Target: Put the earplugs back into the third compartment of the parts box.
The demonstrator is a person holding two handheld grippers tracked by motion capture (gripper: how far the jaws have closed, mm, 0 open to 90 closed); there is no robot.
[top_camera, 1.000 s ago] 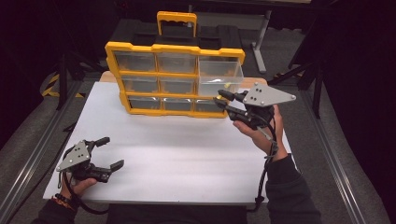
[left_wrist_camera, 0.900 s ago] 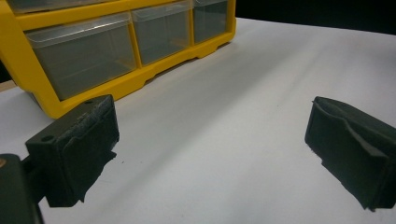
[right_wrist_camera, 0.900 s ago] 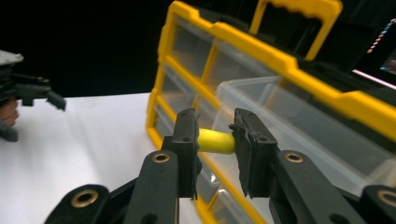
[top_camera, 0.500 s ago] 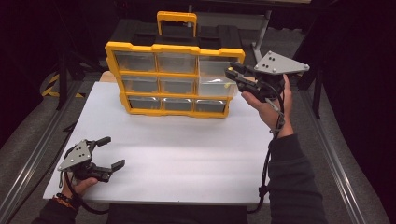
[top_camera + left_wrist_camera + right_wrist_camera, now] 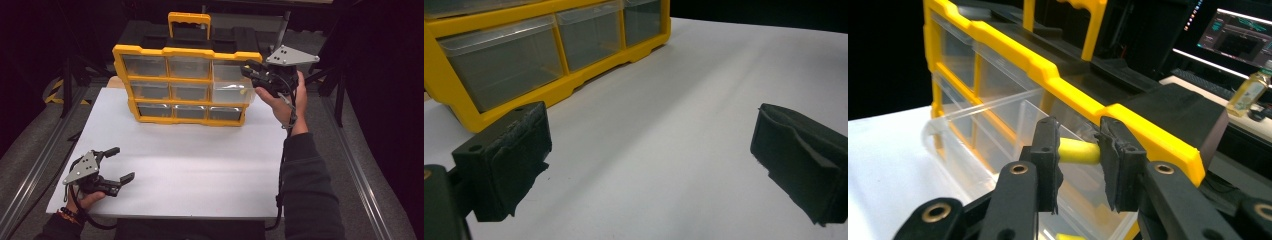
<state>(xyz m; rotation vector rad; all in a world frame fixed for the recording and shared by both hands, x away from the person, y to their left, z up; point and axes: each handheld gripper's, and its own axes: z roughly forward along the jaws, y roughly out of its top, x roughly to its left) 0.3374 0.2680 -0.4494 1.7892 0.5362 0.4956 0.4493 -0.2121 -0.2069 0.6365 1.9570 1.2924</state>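
A yellow organizer (image 5: 186,52) with clear drawers stands upright at the back of the white board; I also see it as the organizer (image 5: 574,82) and the organizer (image 5: 1073,95). Its right middle drawer (image 5: 230,92) is pulled out, the same clear drawer (image 5: 988,130). My right gripper (image 5: 248,70) hangs by the organizer's top right corner. In the right gripper view this gripper (image 5: 1079,140) is shut on a small yellow cylinder (image 5: 1077,153) above the drawer. My left gripper (image 5: 121,163) rests open near the front left; the left gripper (image 5: 649,165) holds nothing.
The white board (image 5: 200,160) stretches between the organizer and the front edge. Another yellow piece (image 5: 1068,236) lies low in the open drawer. A bottle (image 5: 1248,92) and a monitor (image 5: 1243,35) sit on a desk beyond the organizer. Dark floor and rails flank the board.
My right gripper has risen and moved back, from the front of the lower right drawers to the organizer's top right corner. The left gripper has stayed put.
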